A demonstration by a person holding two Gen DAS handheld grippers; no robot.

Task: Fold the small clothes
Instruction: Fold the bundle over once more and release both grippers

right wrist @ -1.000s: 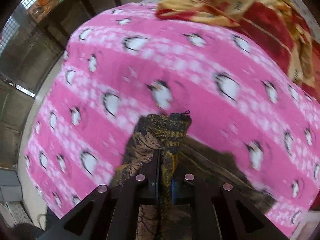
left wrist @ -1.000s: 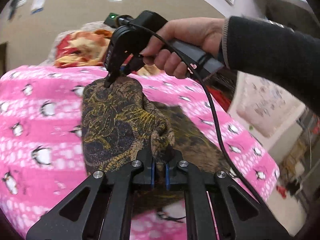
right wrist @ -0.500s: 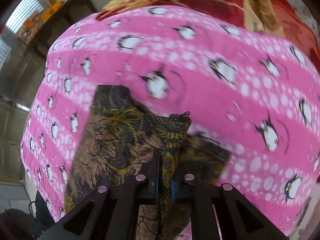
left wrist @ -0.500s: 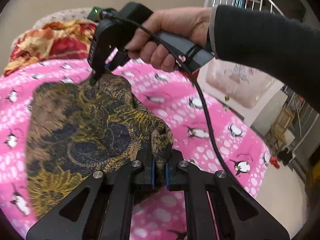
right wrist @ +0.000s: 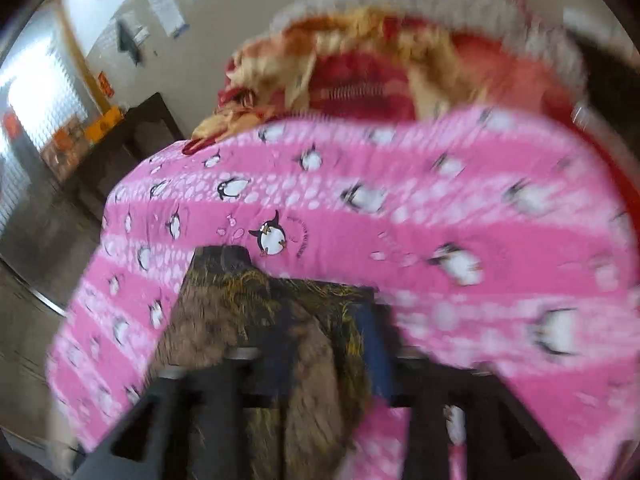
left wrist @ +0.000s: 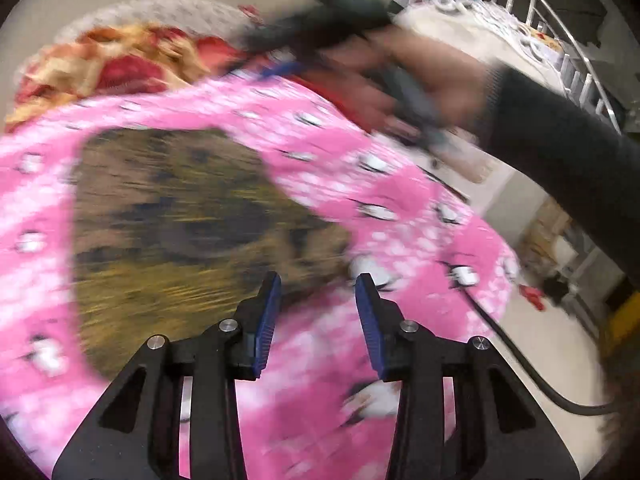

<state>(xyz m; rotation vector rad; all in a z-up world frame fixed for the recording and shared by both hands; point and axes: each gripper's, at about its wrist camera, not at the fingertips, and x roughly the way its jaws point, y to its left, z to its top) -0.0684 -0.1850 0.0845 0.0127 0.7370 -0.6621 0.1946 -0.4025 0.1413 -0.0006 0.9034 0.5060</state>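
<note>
left gripper point(left wrist: 316, 292): jaws opening, nothing between | right gripper point(right wrist: 320, 340): jaws opening, cloth point(left wrist: 172, 220) under them (blurred) | cloth: flat on pink blanket point(left wrist: 400, 208), near its front edge

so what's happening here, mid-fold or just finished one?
A person with a gripper in each hand is folding a dark patterned cloth on a pink penguin blanket. The cloth lies on the blanket. Both grippers are opening: the left gripper holds nothing; the right gripper sits over the cloth, too blurred to judge contact.
</note>
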